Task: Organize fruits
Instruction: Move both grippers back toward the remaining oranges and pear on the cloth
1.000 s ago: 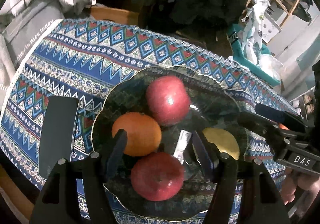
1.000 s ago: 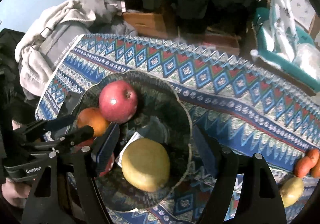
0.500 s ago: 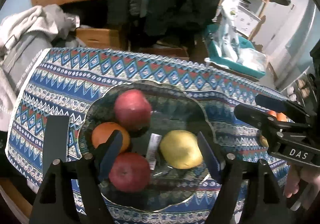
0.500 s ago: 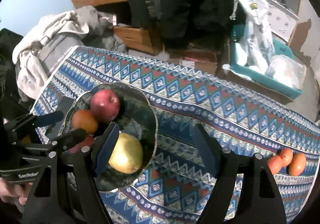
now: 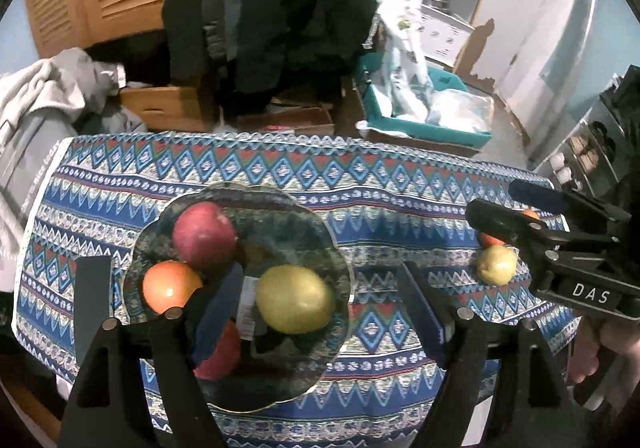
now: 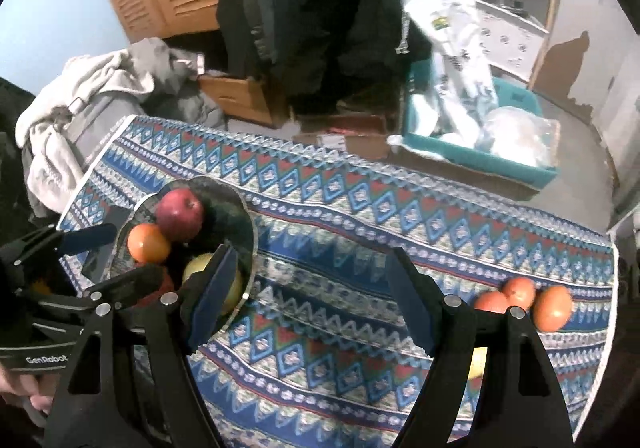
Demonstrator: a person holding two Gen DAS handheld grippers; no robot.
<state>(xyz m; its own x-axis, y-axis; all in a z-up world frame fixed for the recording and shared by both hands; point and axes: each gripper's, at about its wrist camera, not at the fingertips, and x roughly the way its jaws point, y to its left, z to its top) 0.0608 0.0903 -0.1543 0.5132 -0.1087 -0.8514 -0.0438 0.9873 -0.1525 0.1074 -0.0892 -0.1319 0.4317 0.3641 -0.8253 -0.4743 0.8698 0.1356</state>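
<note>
A dark glass plate on the patterned tablecloth holds two red apples, an orange and a yellow pear. My left gripper is open and empty, raised above the plate. My right gripper is open and empty over bare cloth, right of the plate. Three oranges and a yellow fruit, half hidden by my right finger, lie at the table's right end. The left wrist view shows that yellow fruit beside the right gripper.
A black flat object lies left of the plate. Behind the table are a grey clothes pile, cardboard boxes, dark hanging coats and a teal bin with plastic bags. The table edge runs close below both grippers.
Both grippers rose and pulled back from the plate. The right gripper moved right, leaving the yellow pear in the plate; the oranges at the right end came into view.
</note>
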